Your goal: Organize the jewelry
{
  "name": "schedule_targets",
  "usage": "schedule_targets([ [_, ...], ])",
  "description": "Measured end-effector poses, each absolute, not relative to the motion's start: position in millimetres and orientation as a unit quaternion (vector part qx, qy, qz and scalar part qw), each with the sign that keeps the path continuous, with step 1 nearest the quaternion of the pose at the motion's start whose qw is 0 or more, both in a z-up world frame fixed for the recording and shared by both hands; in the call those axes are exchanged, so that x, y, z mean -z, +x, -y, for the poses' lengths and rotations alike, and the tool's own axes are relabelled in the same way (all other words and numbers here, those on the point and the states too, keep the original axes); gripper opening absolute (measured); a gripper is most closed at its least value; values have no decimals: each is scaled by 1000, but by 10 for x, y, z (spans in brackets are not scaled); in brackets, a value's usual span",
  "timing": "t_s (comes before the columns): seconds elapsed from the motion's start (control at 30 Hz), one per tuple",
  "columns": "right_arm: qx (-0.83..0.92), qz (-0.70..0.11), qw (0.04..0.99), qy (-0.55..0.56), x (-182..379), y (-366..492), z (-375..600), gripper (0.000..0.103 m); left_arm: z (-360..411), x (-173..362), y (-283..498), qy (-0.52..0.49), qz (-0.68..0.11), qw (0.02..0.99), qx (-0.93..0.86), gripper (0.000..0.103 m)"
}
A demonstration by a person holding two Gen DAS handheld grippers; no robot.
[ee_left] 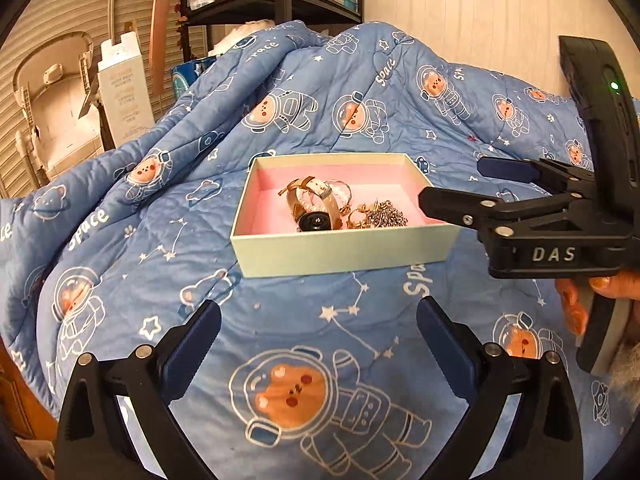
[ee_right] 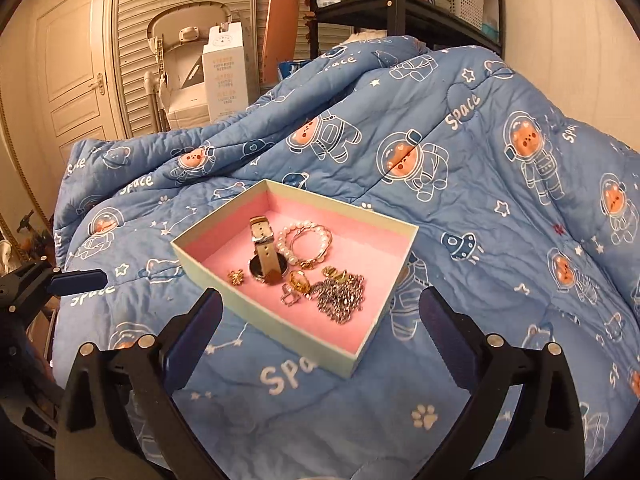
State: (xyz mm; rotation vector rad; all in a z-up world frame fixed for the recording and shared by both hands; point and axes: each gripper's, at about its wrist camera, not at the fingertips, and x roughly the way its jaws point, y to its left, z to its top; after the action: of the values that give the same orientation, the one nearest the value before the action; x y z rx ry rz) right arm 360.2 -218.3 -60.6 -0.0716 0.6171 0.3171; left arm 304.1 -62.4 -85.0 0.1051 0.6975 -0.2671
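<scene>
**Both grippers standing empty beside the filled jewelry box**

The jewelry box (ee_right: 362, 350), a shallow open carton with a pink lining, is sitting on the blue quilt (ee_right: 500, 208), and all the pieces in sight are lying inside it. The left gripper (ee_left: 318, 326) and the right gripper (ee_right: 320, 314) are both hanging back from the box with their jaws spread wide and nothing between them; in the left view the right tool is reaching in from the side, just beside the box's right end, also gaping.

Inside, the watch (ee_right: 264, 258) is resting on its edge with the strap looped up, the pearl bracelet (ee_right: 285, 242) is curling next to it, and the silver chain (ee_right: 340, 298) is heaped toward the near corner beside a few rings and an earring.

The pieces are looking light, small and slick, and the chain is likely snagging on its neighbours if lifted. The watch strap is offering the surest hold, since it is standing clear of the lining. The carton is probably sliding easily on the soft quilt, so any pinch is wanting a steady approach from above
</scene>
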Motion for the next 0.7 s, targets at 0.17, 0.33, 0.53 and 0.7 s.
schedule_targets([
  [0.17,-131,-283,950,-28,590,2908,2121,97,468,793,2581,36,-318,942,105,96],
  [0.33,-98,-276,956,-13,501,2258,2084,97,328,659,2132,24,-303,949,82,96],
  [0.53,-44,-264,964,0,255,1485,2123,97,161,301,1459,6,-274,960,51,96],
  [0.7,-26,-243,970,-14,70,864,2167,97,32,43,843,-13,-240,970,37,96],
])
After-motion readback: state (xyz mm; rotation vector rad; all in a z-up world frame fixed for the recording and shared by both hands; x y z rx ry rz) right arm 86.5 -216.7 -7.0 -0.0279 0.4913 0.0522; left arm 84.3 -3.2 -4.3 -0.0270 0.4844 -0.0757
